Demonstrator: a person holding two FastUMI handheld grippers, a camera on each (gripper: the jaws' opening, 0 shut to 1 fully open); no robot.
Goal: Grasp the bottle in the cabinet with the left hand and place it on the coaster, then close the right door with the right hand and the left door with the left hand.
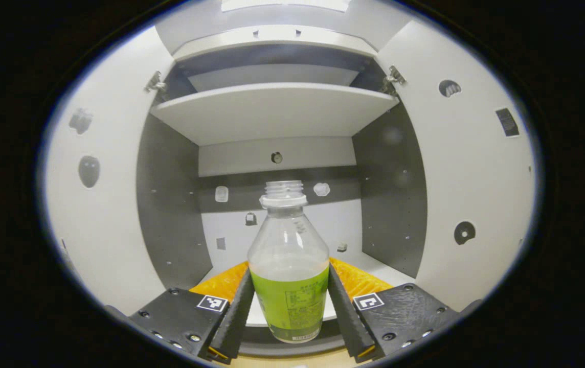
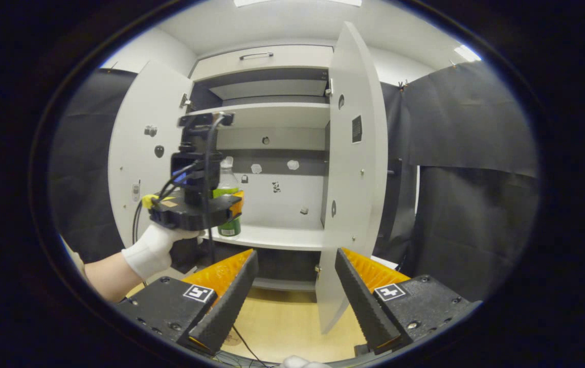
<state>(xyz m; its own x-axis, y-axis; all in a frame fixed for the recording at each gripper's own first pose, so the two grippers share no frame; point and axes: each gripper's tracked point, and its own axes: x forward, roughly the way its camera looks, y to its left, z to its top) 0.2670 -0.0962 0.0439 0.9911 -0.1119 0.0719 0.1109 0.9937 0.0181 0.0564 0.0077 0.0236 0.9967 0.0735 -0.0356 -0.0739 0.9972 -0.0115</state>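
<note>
- While the cabinet point(image 1: 277, 110) stands with both doors swung wide, the left gripper point(image 1: 290, 306) is right inside the lower compartment, its two ribbed, wedge-shaped fingers point(image 1: 239, 306) pressed flat against either side of the bottle point(image 1: 289, 266).
- That bottle is clear plastic, rounded at the shoulder, uncapped with a threaded neck and a white collar ring, and a glossy green label wraps its lower half; it stands upright at 6 o'clock in the left gripper view, its base at the front edge of the smooth white shelf point(image 1: 272, 319).
- Matte white panels, grey side walls, a flat upper shelf board point(image 1: 272, 112) at 12 o'clock, metal hinges at the corners.
- Over in the right gripper view, the left gripper point(image 2: 226, 207) sits at 9 o'clock, held by a white-gloved hand point(image 2: 152, 250), cables trailing, with the bottle point(image 2: 227, 184) visible just beyond it.
- Right gripper point(image 2: 292, 291) at 6 o'clock: serrated fingers point(image 2: 226, 301) spread wide apart, nothing between them, nothing touched.
- The right door point(image 2: 354, 168) stands edge-on at 1 o'clock, the left door point(image 2: 139, 153) at 10 o'clock, and pale wood flooring point(image 2: 282, 322) lies below.
</note>
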